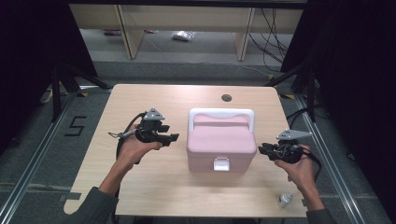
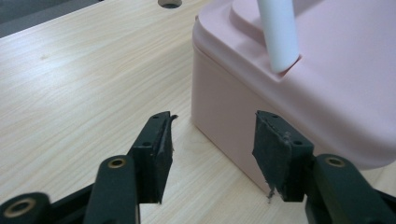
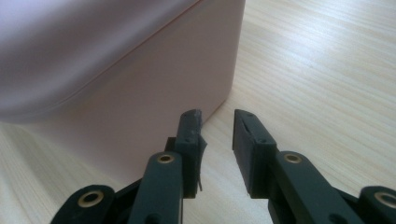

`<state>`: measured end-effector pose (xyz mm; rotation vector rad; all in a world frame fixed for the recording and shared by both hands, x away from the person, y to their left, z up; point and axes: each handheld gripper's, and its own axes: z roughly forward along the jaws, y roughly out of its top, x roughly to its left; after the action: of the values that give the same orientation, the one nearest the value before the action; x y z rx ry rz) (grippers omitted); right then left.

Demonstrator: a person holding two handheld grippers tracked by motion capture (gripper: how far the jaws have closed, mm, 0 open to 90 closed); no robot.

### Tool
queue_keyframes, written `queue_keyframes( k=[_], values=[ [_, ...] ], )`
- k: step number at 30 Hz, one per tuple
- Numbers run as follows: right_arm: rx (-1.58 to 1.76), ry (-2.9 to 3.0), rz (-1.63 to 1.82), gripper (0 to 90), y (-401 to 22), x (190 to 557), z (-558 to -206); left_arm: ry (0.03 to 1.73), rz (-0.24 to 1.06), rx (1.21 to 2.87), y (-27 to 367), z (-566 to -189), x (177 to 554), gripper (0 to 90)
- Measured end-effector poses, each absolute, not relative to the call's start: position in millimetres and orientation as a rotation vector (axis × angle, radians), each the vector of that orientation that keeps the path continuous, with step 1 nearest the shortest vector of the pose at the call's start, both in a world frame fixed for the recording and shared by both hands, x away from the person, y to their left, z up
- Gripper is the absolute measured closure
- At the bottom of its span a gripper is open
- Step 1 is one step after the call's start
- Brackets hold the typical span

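The table (image 1: 140, 196) is a pale wood-grain top, smooth and hard; a rigid thing is judged likely to slide on it when pushed from one side.

The box (image 1: 221, 147) stands upright at the middle of the table, lid down, between the two grippers. It is pink moulded plastic, stiff-walled, with rounded edges and a glossy skin; it is judged slippery under flat pads and light if empty, though the contents cannot be seen. The walls are too broad to be spanned by either gripper, so a pinch across the body is ruled out.

The handle (image 1: 221, 113) is a white bar folded back over the rear of the lid. It is judged the best hold for a lift: narrow, stiff, within jaw span. In the left gripper view one white leg (image 2: 279, 35) is seen seated in its socket.

The latch (image 1: 221, 164), a small white tab on the front wall, appears closed. It is judged the place to be taken for opening, with the box steadied from a side.

The left gripper (image 1: 173, 137) is held just left of the box, jaws parted, nothing between them. The right gripper (image 1: 262, 149) is held close by the right wall, jaws apart with a narrow gap, empty.

A small bottle (image 1: 284, 200) lies near the front right edge.
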<state>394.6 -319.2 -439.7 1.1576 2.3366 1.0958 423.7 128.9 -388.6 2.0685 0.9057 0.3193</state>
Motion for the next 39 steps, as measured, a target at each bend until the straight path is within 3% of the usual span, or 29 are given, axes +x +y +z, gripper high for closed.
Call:
queue_keyframes(
  k=[11, 39],
  values=[
    [1.156, 2.343, 1.086, 70.8, -321, 396, -442, 0.882, 0.263, 2.144, 125, -352, 434, 32.7],
    [1.207, 2.358, 1.127, 68.1, -324, 397, -448, 0.805, 0.276, 2.275, 87, -321, 461, 26.9]
  ],
)
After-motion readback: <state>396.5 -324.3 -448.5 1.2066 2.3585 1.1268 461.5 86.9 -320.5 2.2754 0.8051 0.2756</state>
